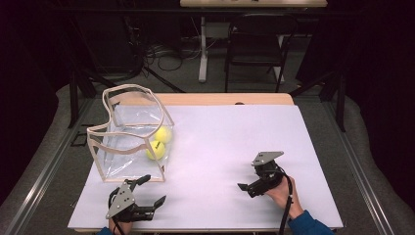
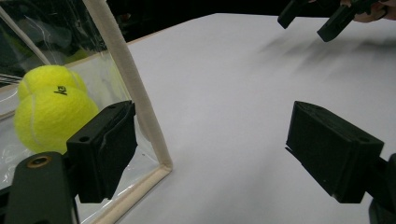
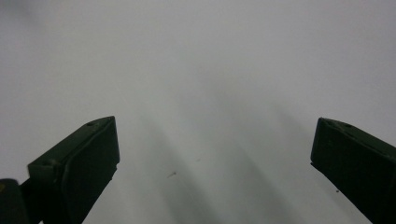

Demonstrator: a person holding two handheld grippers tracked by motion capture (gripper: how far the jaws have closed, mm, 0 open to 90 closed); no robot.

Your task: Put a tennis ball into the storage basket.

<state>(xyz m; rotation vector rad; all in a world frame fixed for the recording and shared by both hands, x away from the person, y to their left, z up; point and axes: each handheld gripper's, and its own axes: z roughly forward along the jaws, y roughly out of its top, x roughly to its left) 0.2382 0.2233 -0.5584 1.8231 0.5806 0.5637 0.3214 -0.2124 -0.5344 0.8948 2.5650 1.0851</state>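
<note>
A clear plastic bag (image 1: 128, 128) with beige trim stands open on the left of the white table (image 1: 235, 132). Two yellow tennis balls (image 1: 163, 134) (image 1: 155, 150) lie inside it against the near right corner. My left gripper (image 1: 152, 190) is open just in front of that corner, holding nothing. In the left gripper view the left gripper (image 2: 217, 154) has one jaw beside the bag's trim edge (image 2: 135, 88), and the balls (image 2: 50, 117) show through the plastic. My right gripper (image 1: 250, 183) is open over bare table at the front right. The right gripper (image 3: 215, 158) has nothing between its jaws.
Bare wood of the table (image 1: 220, 99) shows beyond the white sheet. A dark chair (image 1: 255, 46) and a white table leg (image 1: 202, 49) stand on the floor behind. The other gripper (image 2: 322, 18) shows at the top right of the left gripper view.
</note>
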